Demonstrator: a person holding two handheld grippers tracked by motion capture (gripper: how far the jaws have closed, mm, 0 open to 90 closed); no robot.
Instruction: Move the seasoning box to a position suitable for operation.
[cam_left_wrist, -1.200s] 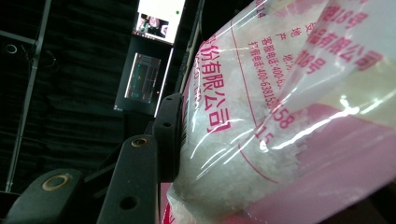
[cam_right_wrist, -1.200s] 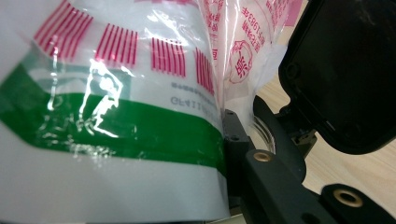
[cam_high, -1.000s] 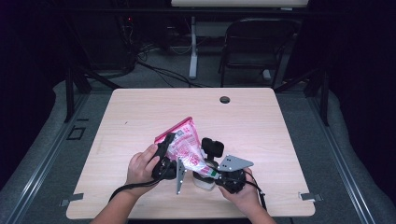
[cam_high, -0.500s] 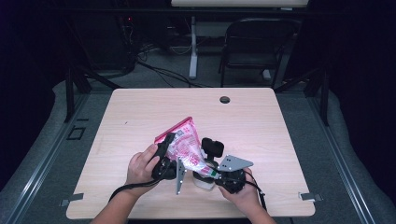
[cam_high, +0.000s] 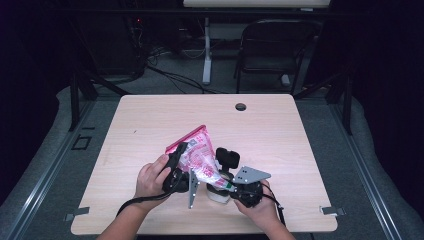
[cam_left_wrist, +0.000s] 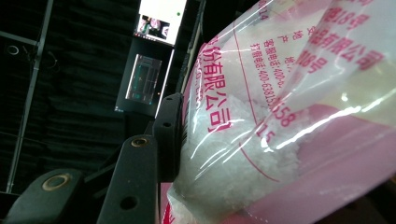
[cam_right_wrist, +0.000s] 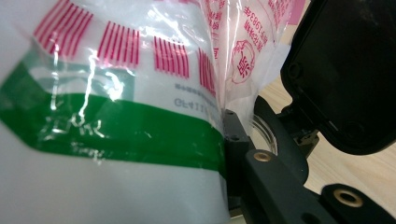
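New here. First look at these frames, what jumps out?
The pink-and-clear printed plastic bag, held tilted above the near middle of the wooden table, with white granules inside it in the left gripper view. The left gripper clamps its upper part. The right gripper grips a white container with a green band directly under the bag's lower end.

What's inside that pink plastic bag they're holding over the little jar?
The pink bag holds white, grainy powder or crystals, piled against its clear film beside the left gripper. What the jar under it contains cannot be seen; the bag and the right gripper cover it.
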